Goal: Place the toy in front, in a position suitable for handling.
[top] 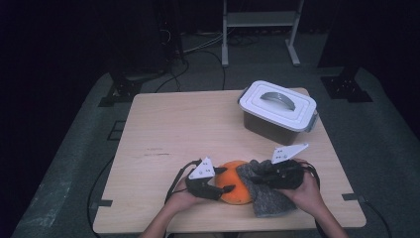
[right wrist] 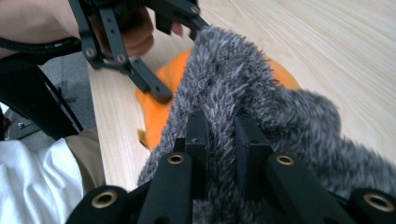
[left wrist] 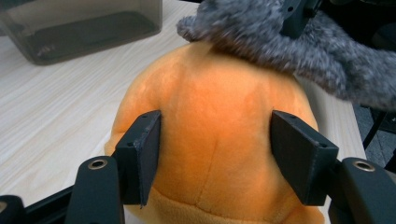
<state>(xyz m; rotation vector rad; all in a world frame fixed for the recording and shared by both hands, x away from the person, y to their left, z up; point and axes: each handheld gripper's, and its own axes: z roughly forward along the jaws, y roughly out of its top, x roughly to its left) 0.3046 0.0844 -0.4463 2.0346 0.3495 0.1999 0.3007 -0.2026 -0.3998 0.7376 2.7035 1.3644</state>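
Now: orange plush (left wrist: 215,135) between left hand-held gripper (left wrist: 215,158) pads | touching grey cloth (left wrist: 289,51)

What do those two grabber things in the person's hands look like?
Each grabber is black. The left gripper and right gripper each carry a pale grey three-cornered plate with small dark dots. The jaws are flat black blocks on jointed arms with brass-ringed pins. Black cables trail back off the table. The forearms are bare.
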